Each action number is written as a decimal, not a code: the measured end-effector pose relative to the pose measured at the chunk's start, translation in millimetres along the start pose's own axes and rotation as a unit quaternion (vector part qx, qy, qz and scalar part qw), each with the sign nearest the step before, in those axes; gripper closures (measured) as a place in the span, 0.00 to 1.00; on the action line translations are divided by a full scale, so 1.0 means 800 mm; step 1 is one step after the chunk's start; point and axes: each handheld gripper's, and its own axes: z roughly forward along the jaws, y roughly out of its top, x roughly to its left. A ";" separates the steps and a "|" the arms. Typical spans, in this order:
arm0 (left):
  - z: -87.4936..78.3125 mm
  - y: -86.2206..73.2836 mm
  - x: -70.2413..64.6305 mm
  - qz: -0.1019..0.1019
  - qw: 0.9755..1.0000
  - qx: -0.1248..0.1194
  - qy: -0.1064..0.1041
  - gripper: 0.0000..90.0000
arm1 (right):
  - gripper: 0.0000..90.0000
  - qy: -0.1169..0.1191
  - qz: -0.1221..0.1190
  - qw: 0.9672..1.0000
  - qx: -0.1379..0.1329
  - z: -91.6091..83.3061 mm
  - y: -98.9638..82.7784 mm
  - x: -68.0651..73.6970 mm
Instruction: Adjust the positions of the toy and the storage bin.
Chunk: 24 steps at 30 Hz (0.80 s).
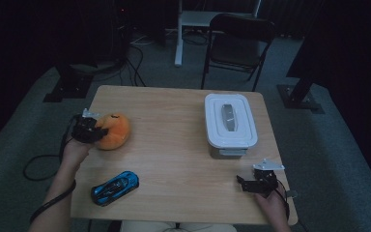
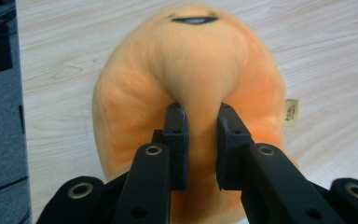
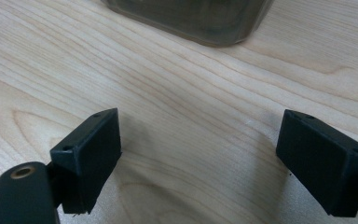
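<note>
The left gripper (image 2: 200, 140) is clenched on a pinched ridge of the orange plush toy (image 2: 191, 93), which lies near the left edge of the wooden bench (image 1: 174, 125). The right gripper (image 3: 200, 163) is released, its jaws spread wide over bare wood near the bench's right front corner, just short of the lidded white storage box (image 1: 230, 123).

The grasp takes only a fold of soft fabric. If the toy is lifted quickly, that fold could slide out from between the jaws, or the toy could sag and swing. It also lies close to the bench edge, so a slip might send it to the floor.

The left gripper view shows how narrow the pinch is, along with a small side tag (image 2: 291, 111) on the toy. The high view adds the blue toy car (image 1: 115, 187) at the front of the bench and the box's closed lid with its handle.
</note>
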 end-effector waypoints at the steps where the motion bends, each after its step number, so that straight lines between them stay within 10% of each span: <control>1: -0.006 -0.002 0.002 0.000 1.000 -0.002 0.004 0.87 | 0.15 0.000 0.000 1.000 0.000 0.000 0.000 0.000; 10: -0.039 -0.031 0.021 -0.010 1.000 -0.017 -0.006 0.87 | 0.15 0.000 0.000 1.000 0.000 0.000 0.000 0.000; 19: -0.019 -0.053 0.024 -0.015 0.999 0.011 -0.032 0.86 | 0.15 0.000 0.001 1.000 0.000 0.000 0.000 0.000; 24: -0.023 -0.052 0.023 -0.015 0.999 0.007 -0.039 0.66 | 0.15 0.000 0.002 1.000 0.000 0.000 0.000 0.000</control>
